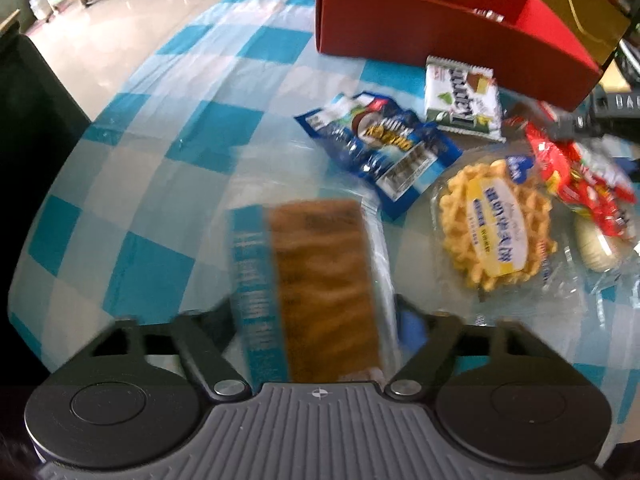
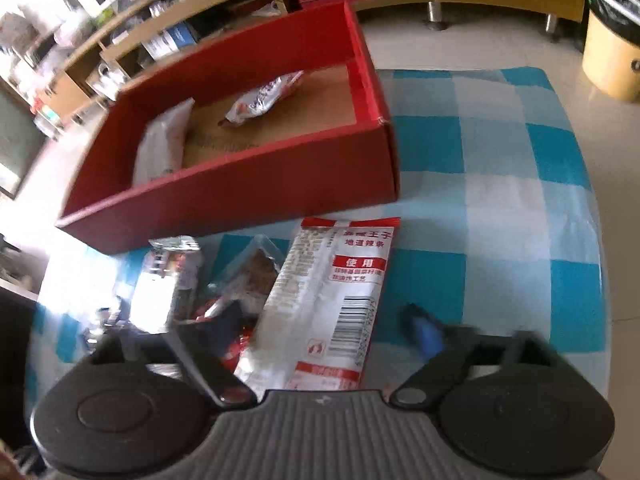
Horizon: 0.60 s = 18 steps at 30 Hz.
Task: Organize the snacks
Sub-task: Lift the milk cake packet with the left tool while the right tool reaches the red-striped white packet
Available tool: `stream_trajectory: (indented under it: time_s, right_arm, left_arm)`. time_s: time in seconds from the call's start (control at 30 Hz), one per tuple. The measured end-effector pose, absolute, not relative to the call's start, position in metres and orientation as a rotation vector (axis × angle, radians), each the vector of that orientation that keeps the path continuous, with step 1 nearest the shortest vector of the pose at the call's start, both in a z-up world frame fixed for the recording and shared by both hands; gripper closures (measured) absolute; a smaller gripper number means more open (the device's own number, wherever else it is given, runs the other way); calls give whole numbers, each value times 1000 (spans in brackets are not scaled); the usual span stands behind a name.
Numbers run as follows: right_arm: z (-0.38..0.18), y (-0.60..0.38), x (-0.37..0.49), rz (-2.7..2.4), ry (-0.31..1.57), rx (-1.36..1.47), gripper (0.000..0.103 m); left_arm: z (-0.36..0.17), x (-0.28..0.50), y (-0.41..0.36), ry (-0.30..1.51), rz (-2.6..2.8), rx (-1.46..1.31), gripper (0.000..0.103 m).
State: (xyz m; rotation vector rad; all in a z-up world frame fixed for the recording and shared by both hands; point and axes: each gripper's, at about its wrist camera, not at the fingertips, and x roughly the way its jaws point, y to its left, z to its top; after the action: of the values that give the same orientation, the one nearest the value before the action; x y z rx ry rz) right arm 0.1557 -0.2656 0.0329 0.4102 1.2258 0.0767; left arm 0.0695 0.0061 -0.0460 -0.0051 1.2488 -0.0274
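Observation:
My left gripper point(image 1: 316, 312) is shut on a brown cake bar in a clear wrapper with a blue edge point(image 1: 320, 280), held above the checked table. Ahead lie a blue snack pack point(image 1: 384, 144), a green-and-white wafer pack point(image 1: 464, 96), a round waffle in clear wrap point(image 1: 496, 232) and red packs point(image 1: 580, 176). The red box point(image 1: 440, 32) stands beyond them. My right gripper point(image 2: 320, 320) is shut on a white-and-red snack pack point(image 2: 328, 304), near the red box point(image 2: 248, 188), which holds a white pack point(image 2: 164, 144) and a small red-white pack point(image 2: 264, 98).
The table has a blue-and-white checked cloth point(image 1: 160, 160) under clear plastic. Its edge curves on the left, with a dark chair point(image 1: 32, 128) beside it. More loose snacks point(image 2: 172, 280) lie left of my right gripper. A yellow bin point(image 2: 612, 48) stands on the floor.

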Motion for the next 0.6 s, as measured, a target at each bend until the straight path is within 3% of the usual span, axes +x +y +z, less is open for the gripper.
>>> stream_trajectory:
  time_s: [0.17,0.37,0.6]
  right_arm:
    - [46,-269,144,85,1229,324,56]
    - [62,-276,129,104,1205,318,64]
    - [72,-285,114,148,1179,374,85]
  left_arm:
    - [-41,69,7,1245,-23,-12,37]
    - [-37,70,19,1256,-33,-87,38]
    - [-23,62,28,1233,-50,-135,39]
